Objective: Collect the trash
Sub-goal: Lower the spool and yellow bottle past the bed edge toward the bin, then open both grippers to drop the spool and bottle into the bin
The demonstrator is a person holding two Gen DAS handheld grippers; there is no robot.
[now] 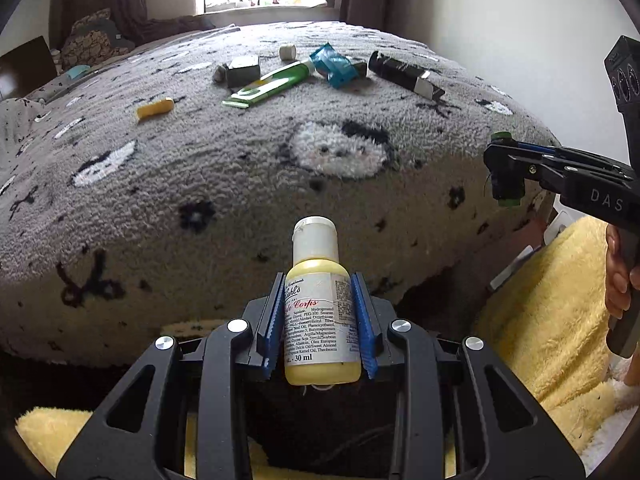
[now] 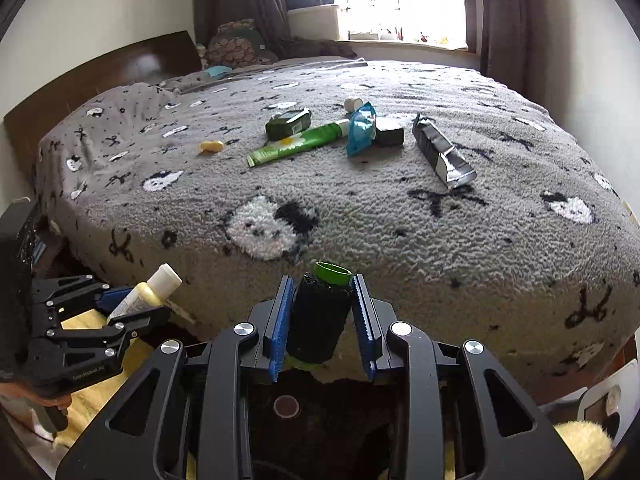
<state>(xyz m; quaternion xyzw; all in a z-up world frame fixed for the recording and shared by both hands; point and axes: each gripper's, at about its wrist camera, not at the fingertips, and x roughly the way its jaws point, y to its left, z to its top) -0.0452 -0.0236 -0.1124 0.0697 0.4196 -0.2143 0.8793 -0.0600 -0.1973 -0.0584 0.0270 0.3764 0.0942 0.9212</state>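
Both hands are loaded here: the left gripper has its blue pads clamped on the sides of a small yellow lotion bottle, white cap pointing forward, held round the label so the body sits square between the jaws. The right gripper is pinched tight on a black spool with green ends, gripped across its wound middle, the green rim poking out ahead. Each gripper shows in the other's view too, off to the side, both out past the near edge of the bed and angled downward over something dark below (a bin, perhaps, but I cannot tell). My read is that two pieces are on their way to being dropped, one per hand, which saves a trip

Plenty of trash is left on the grey blanket, clustered in the middle of the bed: a green tube, a blue wrapper lying against a dark box, a flattened black and silver tube to the right, a green packet, a white cap and a small yellow piece apart on the left
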